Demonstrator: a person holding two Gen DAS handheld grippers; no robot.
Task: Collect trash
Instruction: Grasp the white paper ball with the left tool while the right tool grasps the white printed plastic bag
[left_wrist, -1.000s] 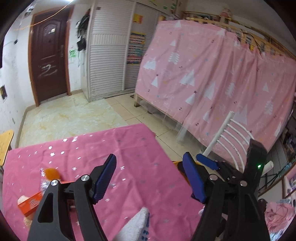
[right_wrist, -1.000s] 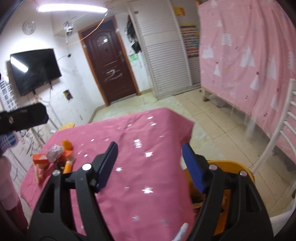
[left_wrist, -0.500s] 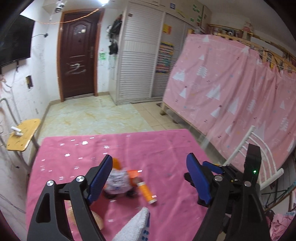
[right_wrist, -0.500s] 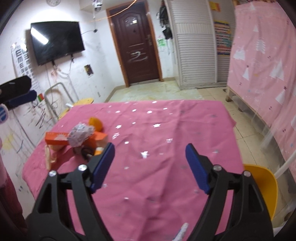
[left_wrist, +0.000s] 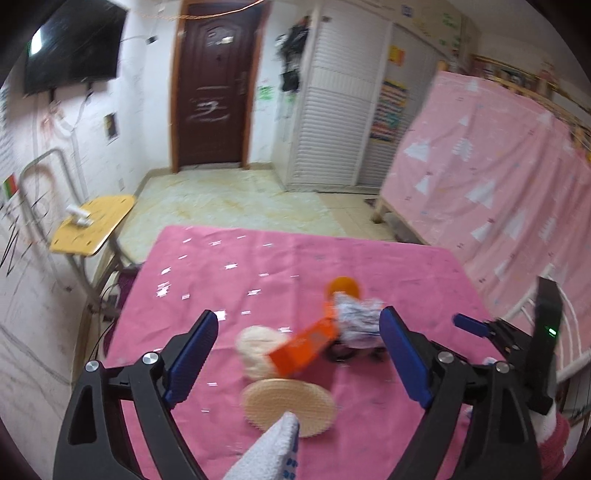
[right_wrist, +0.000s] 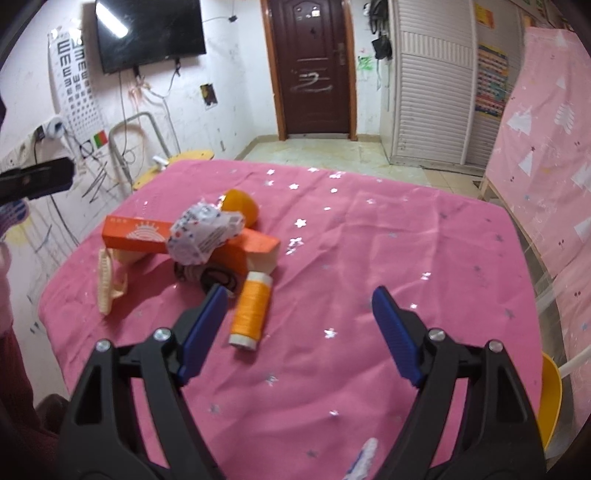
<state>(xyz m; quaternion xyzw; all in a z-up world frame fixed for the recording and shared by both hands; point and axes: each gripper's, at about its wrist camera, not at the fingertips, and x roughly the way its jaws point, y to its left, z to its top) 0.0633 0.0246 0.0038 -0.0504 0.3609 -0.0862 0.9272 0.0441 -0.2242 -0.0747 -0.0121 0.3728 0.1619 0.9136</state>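
Now | pink star cloth (right_wrist: 369, 258) w/ trash pile (right_wrist: 207, 236) | brown door (right_wrist: 314, 66) behind | L fingers (left_wrist: 207, 343) opening, empty | R fingers (right_wrist: 395, 328) wide, empty

A table (right_wrist: 406, 258) in a pink starred cloth is carrying an orange box (right_wrist: 147, 234), crumpled paper (right_wrist: 203, 236), an orange thread spool (right_wrist: 251, 306) and a woven coaster (left_wrist: 288, 406).
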